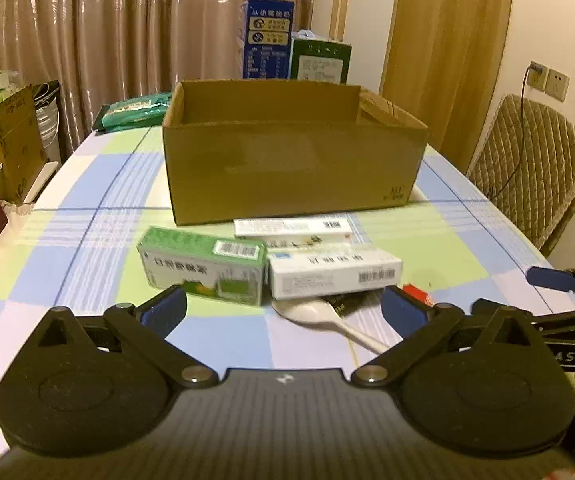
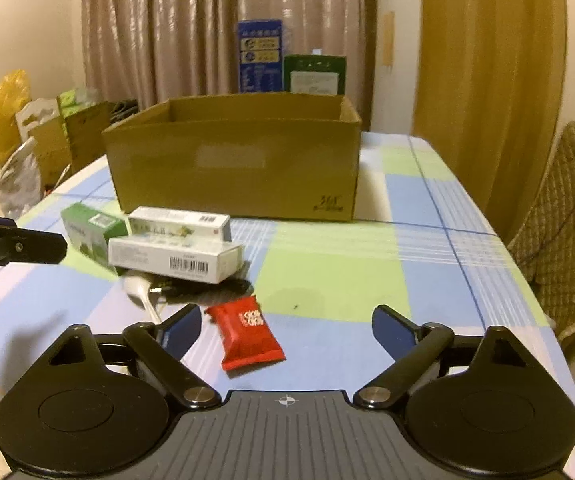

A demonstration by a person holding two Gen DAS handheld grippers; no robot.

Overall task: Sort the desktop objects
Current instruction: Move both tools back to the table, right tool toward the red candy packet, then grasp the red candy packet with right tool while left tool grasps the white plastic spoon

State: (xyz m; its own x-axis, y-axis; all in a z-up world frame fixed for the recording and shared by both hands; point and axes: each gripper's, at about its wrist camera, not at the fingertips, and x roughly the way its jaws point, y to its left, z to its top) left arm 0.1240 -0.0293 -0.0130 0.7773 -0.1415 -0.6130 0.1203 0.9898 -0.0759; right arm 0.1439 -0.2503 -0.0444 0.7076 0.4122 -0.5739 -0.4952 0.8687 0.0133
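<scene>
Sitting open-topped on a checked tablecloth (image 1: 87, 184): a cardboard box (image 1: 295, 168), taken as the landmark for everything else. Lying just in front of the box's near wall: a long white carton (image 1: 293, 227), nearly touching that wall. Resting 1 step nearer than that, still in front of the box: a green carton (image 1: 203, 268) toward the box's left corner and a second white carton (image 1: 335, 274) with a barcode beside it, the 2 nearly touching. Poking out from under the barcode carton, on the side away from the box: a white spoon (image 1: 327, 320) and a dark flat thing, too blurred to name. Lying farthest out in front of the box, near its right half: a red snack packet (image 2: 249, 334), flat on the cloth.

Hovering over the cloth in front of the box: the left gripper (image 1: 283, 308), spread wide with nothing between the blue pads, the green carton and spoon showing beyond the tips. Hanging likewise in front of the box: the right gripper (image 2: 287, 330), spread apart, the red packet showing between the 2 fingers but touched by neither.

Standing behind the box: a tall blue carton (image 1: 267, 36) and a shorter green one (image 1: 321, 60). Lying behind the box's left corner: a teal pack (image 1: 135, 114).
</scene>
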